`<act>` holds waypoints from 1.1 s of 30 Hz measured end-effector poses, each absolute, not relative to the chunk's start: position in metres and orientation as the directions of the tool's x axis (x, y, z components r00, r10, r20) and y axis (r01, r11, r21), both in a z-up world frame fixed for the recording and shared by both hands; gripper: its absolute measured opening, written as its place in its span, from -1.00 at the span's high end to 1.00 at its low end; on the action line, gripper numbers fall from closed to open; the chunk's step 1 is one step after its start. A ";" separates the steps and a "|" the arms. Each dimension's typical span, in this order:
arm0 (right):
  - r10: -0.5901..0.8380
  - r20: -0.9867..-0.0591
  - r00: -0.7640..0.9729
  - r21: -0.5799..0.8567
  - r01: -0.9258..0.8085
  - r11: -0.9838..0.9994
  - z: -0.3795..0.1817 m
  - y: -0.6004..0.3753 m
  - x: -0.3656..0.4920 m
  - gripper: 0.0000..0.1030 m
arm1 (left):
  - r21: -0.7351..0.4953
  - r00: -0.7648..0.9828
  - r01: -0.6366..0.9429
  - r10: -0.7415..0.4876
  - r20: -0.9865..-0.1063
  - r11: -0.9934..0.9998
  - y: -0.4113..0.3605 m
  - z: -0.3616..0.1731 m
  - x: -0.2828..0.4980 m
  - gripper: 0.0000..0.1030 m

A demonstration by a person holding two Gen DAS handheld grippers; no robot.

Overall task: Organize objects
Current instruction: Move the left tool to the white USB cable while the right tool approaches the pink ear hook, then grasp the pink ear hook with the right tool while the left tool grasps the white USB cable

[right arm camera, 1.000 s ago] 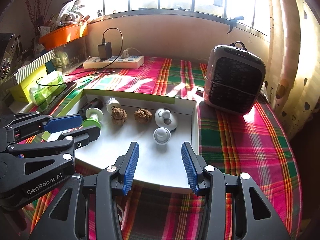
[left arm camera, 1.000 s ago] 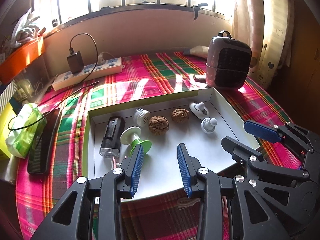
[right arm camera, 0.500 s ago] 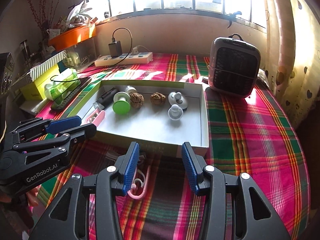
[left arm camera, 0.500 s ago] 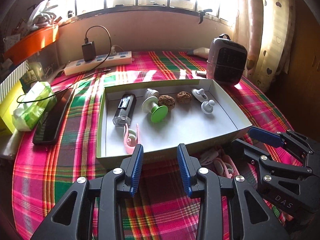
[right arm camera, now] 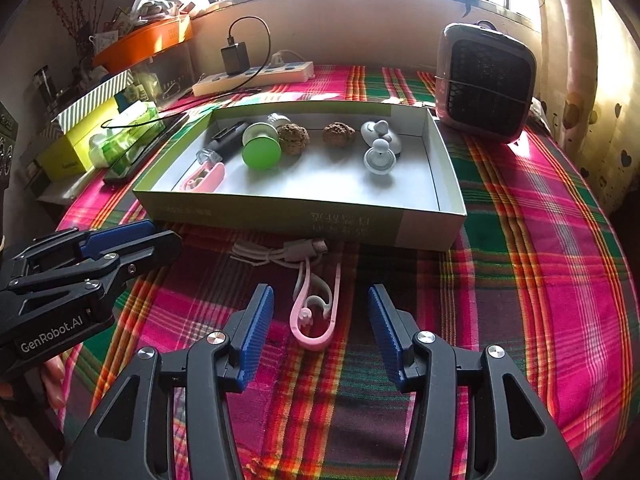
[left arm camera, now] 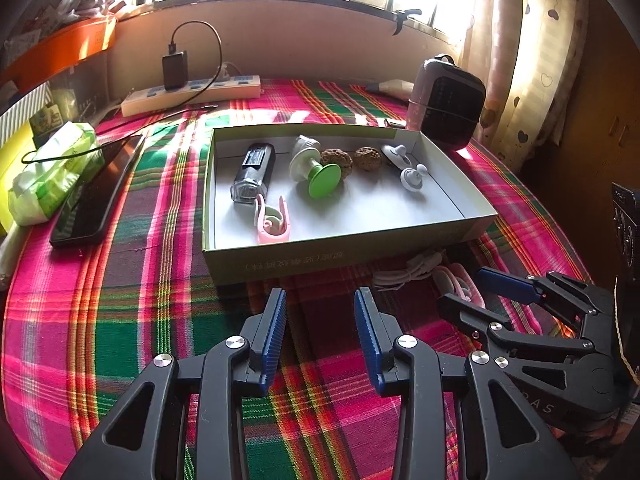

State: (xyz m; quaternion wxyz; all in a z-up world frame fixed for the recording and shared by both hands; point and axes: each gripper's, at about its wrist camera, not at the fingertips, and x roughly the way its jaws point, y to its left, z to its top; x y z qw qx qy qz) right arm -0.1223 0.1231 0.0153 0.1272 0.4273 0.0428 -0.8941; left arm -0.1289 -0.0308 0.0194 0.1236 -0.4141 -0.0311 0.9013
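One box (right arm camera: 400, 228). Inside: two walnuts (right arm camera: 293, 139), two white knobs (right arm camera: 378, 159), one green-capped spool (right arm camera: 261, 153), one black lighter (left arm camera: 254, 172), one pink clip (left arm camera: 272, 220). Outside: one pink clip (right arm camera: 316, 312), one white cable (right arm camera: 280, 254).

Both my grippers hang over the plaid tablecloth (right arm camera: 520, 280), tilted down, on the near side of it.

My left gripper (left arm camera: 320, 312) has its jaws parted with nothing between the blue pads, only cloth beneath. My right gripper (right arm camera: 320, 320) sits just to its right, angled down at the same cloth, and its jaws are opening; the pads (right arm camera: 380, 320) press on nothing. A bit of my hand (right arm camera: 52, 376) shows under the left gripper's body.
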 end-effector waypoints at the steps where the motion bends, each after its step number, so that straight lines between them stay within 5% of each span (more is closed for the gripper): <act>1: -0.182 -0.777 -0.602 0.029 0.254 -0.967 0.014 0.124 -0.122 0.02 | -0.164 -0.622 -0.201 0.255 -0.740 -0.966 -0.031 0.018 -0.130 0.35; 6: -0.148 -0.779 -0.609 0.026 0.204 -0.979 0.013 0.130 -0.123 0.03 | -0.180 -0.597 -0.246 0.296 -0.746 -0.952 -0.026 0.015 -0.133 0.35; 12: -0.127 -0.777 -0.617 0.020 0.176 -0.984 0.014 0.140 -0.121 0.51 | -0.183 -0.558 -0.303 0.329 -0.762 -0.935 -0.016 0.012 -0.141 0.33; 33: -0.166 -0.772 -0.613 0.040 0.213 -0.976 0.016 0.191 -0.114 0.52 | -0.146 -0.499 -0.443 0.379 -0.780 -0.885 0.042 0.013 -0.150 0.28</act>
